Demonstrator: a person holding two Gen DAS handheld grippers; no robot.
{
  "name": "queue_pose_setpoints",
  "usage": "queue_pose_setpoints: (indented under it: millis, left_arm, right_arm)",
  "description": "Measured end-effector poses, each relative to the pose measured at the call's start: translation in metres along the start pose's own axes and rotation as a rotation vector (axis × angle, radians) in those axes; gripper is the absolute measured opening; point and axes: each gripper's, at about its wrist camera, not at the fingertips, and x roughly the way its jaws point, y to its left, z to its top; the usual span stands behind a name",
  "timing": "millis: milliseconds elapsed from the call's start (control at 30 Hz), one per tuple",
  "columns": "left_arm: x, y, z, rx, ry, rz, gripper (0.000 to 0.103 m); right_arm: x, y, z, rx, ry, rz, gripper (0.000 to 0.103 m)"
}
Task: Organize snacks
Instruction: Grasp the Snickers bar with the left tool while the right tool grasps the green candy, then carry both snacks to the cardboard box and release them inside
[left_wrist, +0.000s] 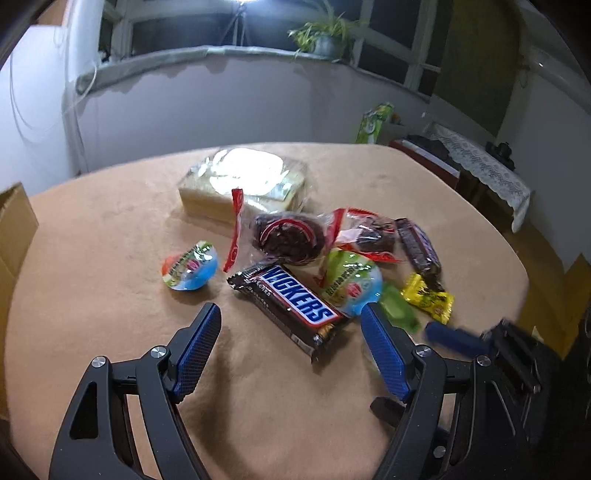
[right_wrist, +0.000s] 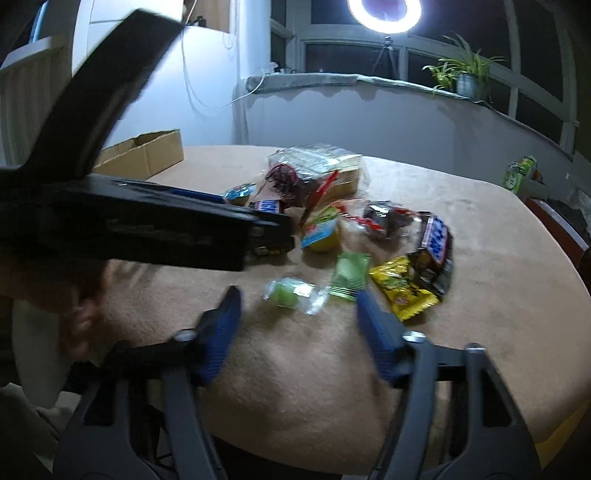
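Snacks lie in a heap on the tan table (left_wrist: 103, 236). My left gripper (left_wrist: 291, 312) is open just above the cloth, and the near end of a Snickers bar (left_wrist: 291, 299) lies between its fingertips, untouched. One jelly cup (left_wrist: 190, 266) sits left of the bar and another (left_wrist: 351, 284) sits right of it, by the right finger. My right gripper (right_wrist: 297, 297) is open, blurred. A clear-wrapped green candy (right_wrist: 291, 295) lies between its tips, and the pads are not on it. Beside it lie a green packet (right_wrist: 349, 277) and a yellow packet (right_wrist: 402, 291).
A wrapped bread pack (left_wrist: 243, 181) lies at the far side, with red-wrapped dark cookies (left_wrist: 288, 236) and a second chocolate bar (left_wrist: 419, 243) in front. An open cardboard box (right_wrist: 144, 151) stands at the table's left. The left gripper's black body (right_wrist: 147, 221) crosses the right wrist view.
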Motion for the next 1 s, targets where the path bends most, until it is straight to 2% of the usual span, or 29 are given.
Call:
queue_pose_setpoints:
  millis: [67,133,167,200,433,667,1000]
  left_arm:
    - [0.004,-0.001,0.000,-0.001,0.007,0.000,0.064]
    - [0.008,-0.003,0.000,0.010,0.020,-0.004,0.060]
    - [0.008,-0.004,0.000,0.018,0.018,-0.001,0.057]
    - [0.008,-0.005,-0.001,0.026,0.017,-0.001,0.055]
    - [0.003,0.011,-0.001,-0.017,0.000,-0.042,0.036]
    - [-0.012,0.025,-0.007,-0.058,-0.031,-0.065,0.034]
    - [-0.045,0.043,-0.013,-0.089,-0.096,-0.053,0.034]
  right_arm:
    - [0.003,0.003,0.001,-0.016,-0.003,-0.002,0.045]
    - [0.005,0.003,0.002,-0.016,-0.004,0.002,0.040]
    - [0.005,0.004,0.002,-0.016,-0.005,0.000,0.030]
    - [0.005,0.004,0.003,-0.017,-0.007,0.000,0.028]
    - [0.002,0.003,0.002,-0.012,-0.030,0.000,0.025]
    - [-0.011,0.002,0.006,-0.007,-0.071,-0.023,0.025]
    - [-0.026,0.009,0.009,-0.015,-0.105,-0.040,0.025]
